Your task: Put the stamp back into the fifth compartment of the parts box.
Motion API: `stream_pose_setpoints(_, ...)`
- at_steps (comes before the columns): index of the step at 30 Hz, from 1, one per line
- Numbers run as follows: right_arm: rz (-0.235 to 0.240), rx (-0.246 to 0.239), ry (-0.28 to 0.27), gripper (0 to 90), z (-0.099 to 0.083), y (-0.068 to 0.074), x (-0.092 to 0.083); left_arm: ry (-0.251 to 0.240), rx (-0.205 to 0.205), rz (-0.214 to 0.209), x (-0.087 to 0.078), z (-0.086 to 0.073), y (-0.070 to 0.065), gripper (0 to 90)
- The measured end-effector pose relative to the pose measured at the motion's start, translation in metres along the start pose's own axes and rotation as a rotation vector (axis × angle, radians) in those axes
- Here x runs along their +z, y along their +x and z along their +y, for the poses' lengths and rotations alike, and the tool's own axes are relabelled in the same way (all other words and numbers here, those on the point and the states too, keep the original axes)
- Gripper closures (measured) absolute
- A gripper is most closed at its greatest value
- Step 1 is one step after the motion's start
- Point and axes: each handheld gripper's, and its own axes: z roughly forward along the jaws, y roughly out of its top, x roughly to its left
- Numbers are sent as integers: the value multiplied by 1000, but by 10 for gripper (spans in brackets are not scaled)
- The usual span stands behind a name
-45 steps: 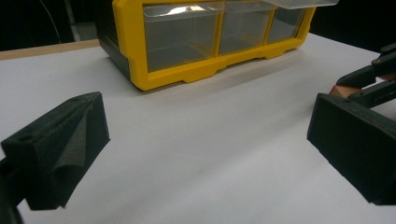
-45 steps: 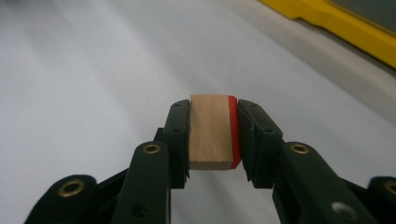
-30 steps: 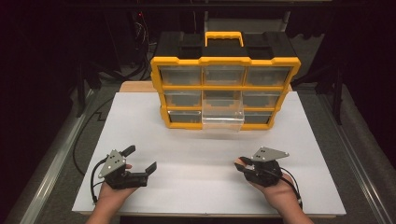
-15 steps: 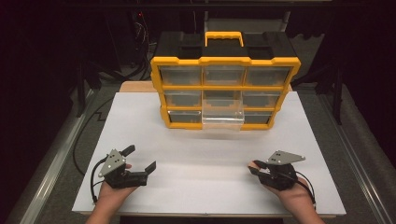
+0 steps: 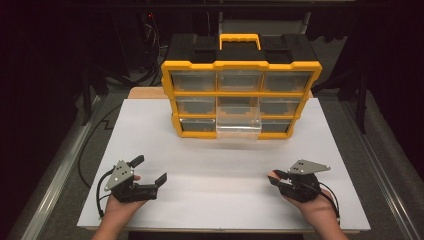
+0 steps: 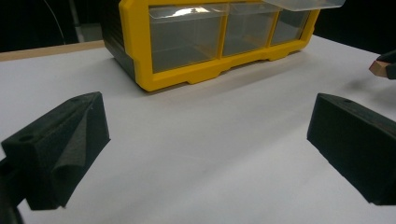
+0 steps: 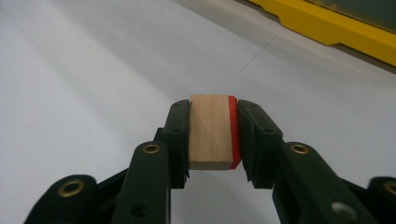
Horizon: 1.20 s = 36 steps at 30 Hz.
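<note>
Nearest the person, two hands come in over the front edge of the white table, each holding a tool. The left tool sits at the front left of the table with its jaws spread wide apart and nothing between them; in the left gripper view its two black foam-faced jaws stand far to either side above bare white surface. The right tool is at the front right, well apart from the left one, with its grey three-cornered plate on top. It is clenched on a small wooden block, which has a red face along one side; in the right gripper view the block is pinched squarely between the two jaws above the table. Farther back, at the middle rear of the table, stands a yellow and black drawer organizer with a yellow handle on top and three rows of clear drawers. The middle drawer of the bottom row is pulled out toward the person, while the others sit flush in the frame.
</note>
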Motion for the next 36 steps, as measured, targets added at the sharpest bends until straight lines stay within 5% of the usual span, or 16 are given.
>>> stream_pose_setpoints(15, 46, 5, 74, 675, 13, -1, 11, 1, 12, -11, 0, -1, 0, 3)
stream_pose_setpoints(36, 114, -85, 343, 675, 29, -4, 22, -2, 17, -14, 2, -1, -2, 4)
